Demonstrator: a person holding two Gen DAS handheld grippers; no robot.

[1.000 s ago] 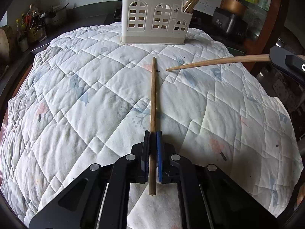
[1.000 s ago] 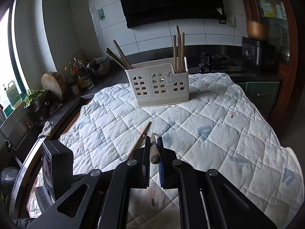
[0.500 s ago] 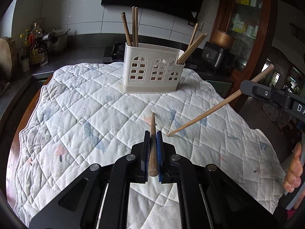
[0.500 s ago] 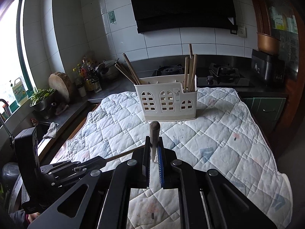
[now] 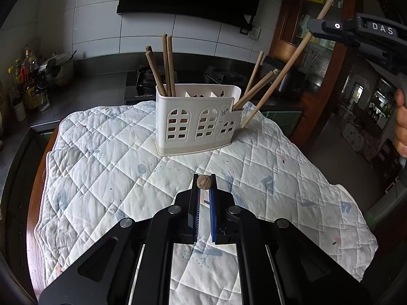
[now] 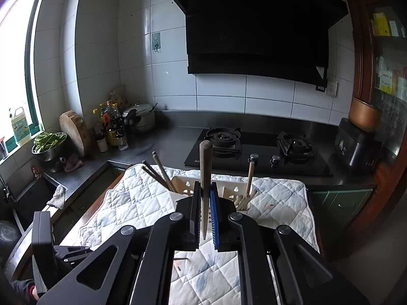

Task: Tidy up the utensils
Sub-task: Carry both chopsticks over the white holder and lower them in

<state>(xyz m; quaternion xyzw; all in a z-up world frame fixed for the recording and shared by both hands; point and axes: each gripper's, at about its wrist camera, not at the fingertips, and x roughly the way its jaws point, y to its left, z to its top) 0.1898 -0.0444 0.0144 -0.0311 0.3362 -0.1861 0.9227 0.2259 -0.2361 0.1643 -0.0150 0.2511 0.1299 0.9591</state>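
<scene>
The left gripper [image 5: 204, 181] is pointed downward over the quilted cloth [image 5: 106, 152], its jaws pinched narrowly on a wooden chopstick [image 5: 204, 181] that is seen end-on, only its round butt showing between the pads. The right gripper [image 6: 204, 190] is clamped on a second chopstick [image 6: 205, 178], held nearly upright, its thick end raised at 12 o'clock above the jaws and its thin tip hanging below them. In the left wrist view the right gripper [image 5: 315, 29] is seen at 2 o'clock, high above the cloth, with its chopstick [image 5: 282, 76] slanting down toward the right end of the white utensil holder [image 5: 198, 122]; part of the person's hand [image 5: 400, 124] is visible at 3 o'clock.

The holder stands at 12 o'clock on the cloth, with chopsticks in its left compartment [image 5: 166, 68] and in its right one [image 5: 254, 84].

Compared with a second ago, both grippers have been raised: the left chopstick, then laid along the cloth, is now lifted clear, and the right chopstick has been swung from nearly level to steep. The holder has not been moved.
</scene>
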